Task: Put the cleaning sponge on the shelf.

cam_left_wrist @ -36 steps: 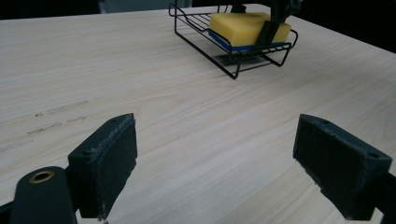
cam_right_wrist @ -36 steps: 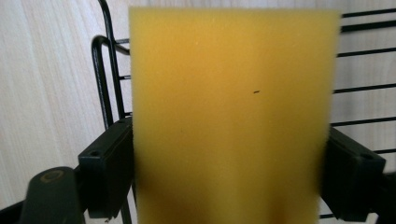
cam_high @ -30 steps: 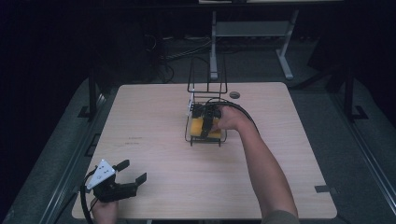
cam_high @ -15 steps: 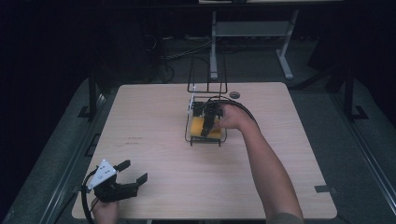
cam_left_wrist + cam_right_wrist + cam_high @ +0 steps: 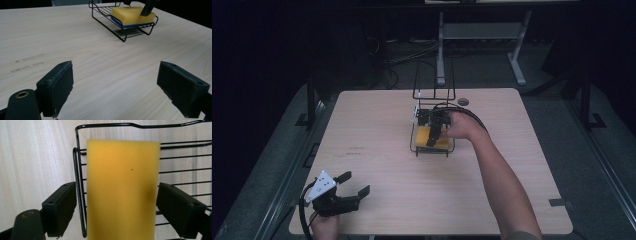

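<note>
The high view looks forward and down from above the person's side, taking in the whole pale wooden surface [image 5: 382, 135] from well off. The left gripper view sits low near that surface's near corner, facing across it toward the black wire rack [image 5: 120, 30] holding the yellow rectangular sponge [image 5: 130, 15]. The right gripper view looks straight down, close above the same sponge [image 5: 122, 187] and rack [image 5: 80, 195]

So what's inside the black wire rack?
The wire rack holds a yellow sponge with a blue underside, lying flat on the rack's wires. The right gripper, open, hovers over it. The sponge hides whatever may lie beneath it.
</note>
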### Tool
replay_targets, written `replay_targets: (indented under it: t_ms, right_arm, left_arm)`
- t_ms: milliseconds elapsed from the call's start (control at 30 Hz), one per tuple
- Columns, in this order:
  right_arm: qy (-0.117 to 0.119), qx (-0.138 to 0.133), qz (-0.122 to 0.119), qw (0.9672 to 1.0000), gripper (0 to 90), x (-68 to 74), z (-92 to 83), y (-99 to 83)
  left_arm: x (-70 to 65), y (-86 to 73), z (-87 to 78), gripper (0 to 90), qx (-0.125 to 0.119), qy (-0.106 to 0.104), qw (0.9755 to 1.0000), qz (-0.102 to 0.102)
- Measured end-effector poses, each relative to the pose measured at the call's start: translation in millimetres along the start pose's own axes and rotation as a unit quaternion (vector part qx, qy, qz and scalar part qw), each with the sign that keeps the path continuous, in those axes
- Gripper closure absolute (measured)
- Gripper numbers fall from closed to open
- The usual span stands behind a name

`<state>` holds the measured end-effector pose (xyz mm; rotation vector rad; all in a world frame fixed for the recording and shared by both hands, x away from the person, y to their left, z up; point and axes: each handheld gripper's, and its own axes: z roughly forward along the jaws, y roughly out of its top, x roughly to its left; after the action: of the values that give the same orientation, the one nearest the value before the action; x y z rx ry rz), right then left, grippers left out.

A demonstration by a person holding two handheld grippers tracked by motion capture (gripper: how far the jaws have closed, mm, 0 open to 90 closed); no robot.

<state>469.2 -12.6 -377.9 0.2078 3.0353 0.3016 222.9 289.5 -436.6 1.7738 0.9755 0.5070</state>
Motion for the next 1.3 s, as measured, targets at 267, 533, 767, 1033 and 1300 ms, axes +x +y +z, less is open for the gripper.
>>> replay_targets:
  t_ms: [267,533,767,1033,1300]
  right_arm:
    - [-0.005,0.002,-0.006,1.0000,16.6,8.7,-5.8,2.4]
    - [-0.004,0.002,-0.019,0.9998,16.6,17.9,-7.5,4.9]
    - [-0.003,0.001,-0.017,0.9999,16.6,25.6,-3.3,0.5]
    - [-0.010,-0.007,-0.032,0.9994,16.7,33.9,-4.8,1.3]
    - [-0.006,-0.002,-0.034,0.9994,16.8,46.0,-1.1,0.3]
  left_arm:
    - [-0.8,0.2,0.3,13.0,0.001,-0.001,1.0000,0.001]
    - [-1.3,0.4,0.0,13.0,0.000,0.000,1.0000,0.001]
    - [-2.1,0.6,0.8,12.9,0.001,-0.001,1.0000,0.002]
    - [-2.6,0.7,1.0,13.0,0.001,-0.001,1.0000,0.002]
    - [-4.0,1.2,1.2,12.9,0.003,-0.001,1.0000,0.007]
